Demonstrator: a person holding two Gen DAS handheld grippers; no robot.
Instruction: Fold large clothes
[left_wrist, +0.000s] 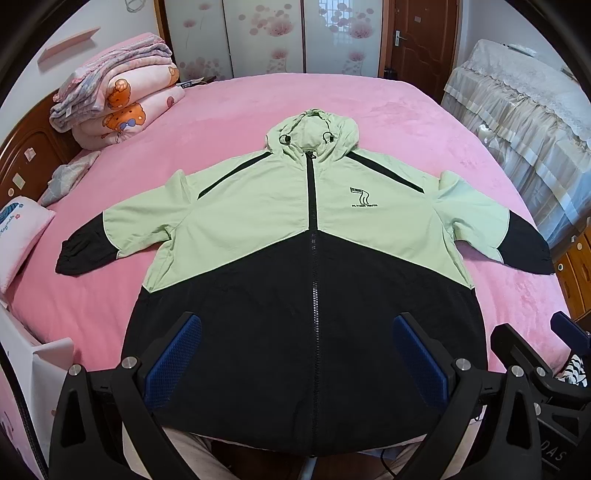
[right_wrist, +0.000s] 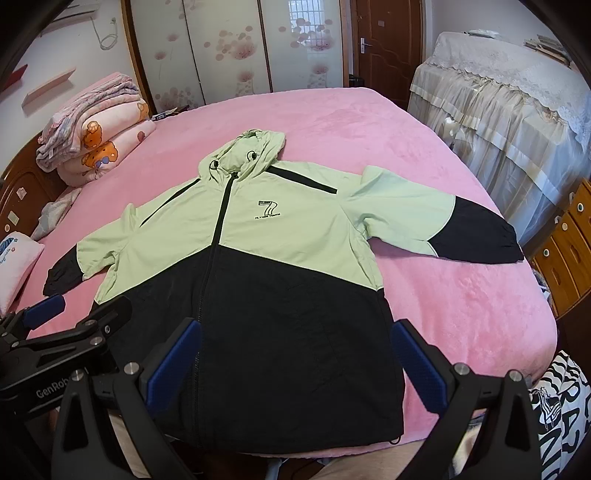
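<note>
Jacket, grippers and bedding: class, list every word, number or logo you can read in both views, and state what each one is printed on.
"7": large numeral in the chest logo of the jacket.
"FLYING YOUTH": seems to read so under the numeral; small.
"GenRob": cut-off lettering on the left gripper body.
"DAS": partial letters on the right gripper body.
Pillow script: too blurred to read.

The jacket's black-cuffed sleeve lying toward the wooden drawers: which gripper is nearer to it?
Right. The right gripper hovers over the jacket's hem on the same side as that sleeve. The left gripper sits over the zipper, farther away. Both jaws are open.
</note>
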